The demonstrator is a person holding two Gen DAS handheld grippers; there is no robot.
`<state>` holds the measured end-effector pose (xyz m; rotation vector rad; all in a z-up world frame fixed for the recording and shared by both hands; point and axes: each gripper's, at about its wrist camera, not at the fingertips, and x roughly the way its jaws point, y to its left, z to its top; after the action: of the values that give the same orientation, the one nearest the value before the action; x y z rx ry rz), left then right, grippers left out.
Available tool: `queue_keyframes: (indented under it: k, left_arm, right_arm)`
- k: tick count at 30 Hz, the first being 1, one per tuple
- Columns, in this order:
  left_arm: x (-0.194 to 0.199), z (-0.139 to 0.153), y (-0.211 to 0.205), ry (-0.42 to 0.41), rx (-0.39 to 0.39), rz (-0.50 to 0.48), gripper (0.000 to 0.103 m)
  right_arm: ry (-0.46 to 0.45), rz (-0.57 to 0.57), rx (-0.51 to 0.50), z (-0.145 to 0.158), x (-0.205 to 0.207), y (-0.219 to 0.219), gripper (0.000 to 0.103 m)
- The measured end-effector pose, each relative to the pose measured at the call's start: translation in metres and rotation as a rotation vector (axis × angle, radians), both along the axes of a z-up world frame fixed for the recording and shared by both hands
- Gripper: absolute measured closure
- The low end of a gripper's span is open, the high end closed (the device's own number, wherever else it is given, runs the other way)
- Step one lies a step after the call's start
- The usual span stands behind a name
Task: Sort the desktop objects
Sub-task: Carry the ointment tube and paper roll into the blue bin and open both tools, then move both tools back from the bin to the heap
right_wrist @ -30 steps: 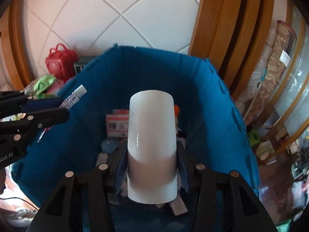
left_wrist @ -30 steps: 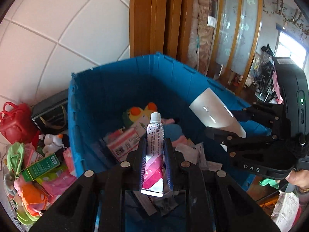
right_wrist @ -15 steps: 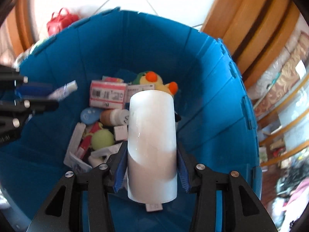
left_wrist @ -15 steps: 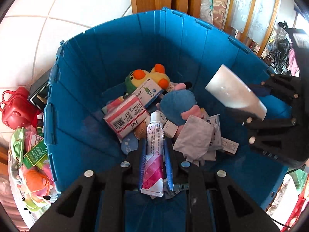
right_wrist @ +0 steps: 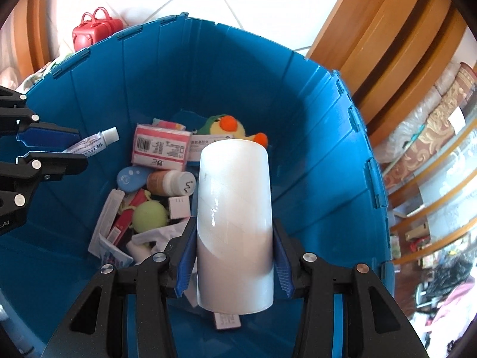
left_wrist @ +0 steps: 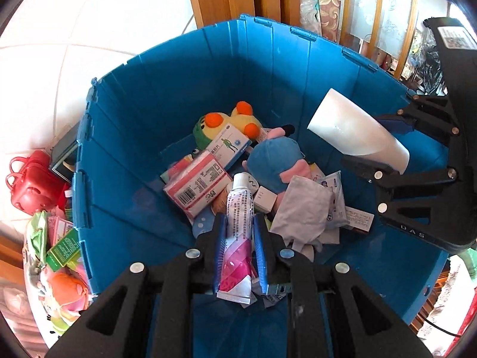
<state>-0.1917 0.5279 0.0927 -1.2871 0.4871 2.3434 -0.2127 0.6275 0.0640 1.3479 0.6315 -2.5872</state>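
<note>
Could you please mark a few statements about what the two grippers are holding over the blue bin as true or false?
1. The left gripper holds a tube with a white cap. True.
2. The right gripper is open with nothing between its fingers. False: it grips a white roll.
3. The blue bin already holds a yellow-green plush toy. True.
4. The red handbag lies inside the bin. False: it stands outside, beyond the rim.
</note>
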Motion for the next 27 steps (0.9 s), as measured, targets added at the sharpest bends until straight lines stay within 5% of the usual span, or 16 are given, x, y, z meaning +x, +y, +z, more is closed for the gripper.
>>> queue_keyframes:
  k: [9, 14, 21, 27]
  left_arm:
    - [0.005, 0.001, -0.003, 0.035, -0.042, 0.012, 0.082]
    - [0.008, 0.004, -0.007, 0.056, -0.032, 0.024, 0.046]
    - [0.014, 0.012, -0.015, 0.082, 0.017, 0.029, 0.043]
    - [0.033, 0.031, -0.025, 0.2, 0.059, 0.037, 0.032]
  right_arm:
    - [0.016, 0.001, 0.002, 0.002, 0.0, -0.001, 0.056]
    - [0.033, 0.016, 0.002, 0.005, 0.002, -0.004, 0.017]
    - [0.042, 0.011, -0.021, 0.007, 0.002, -0.002, 0.009]
    - [0.082, -0.007, -0.036, 0.012, 0.008, -0.002, 0.0]
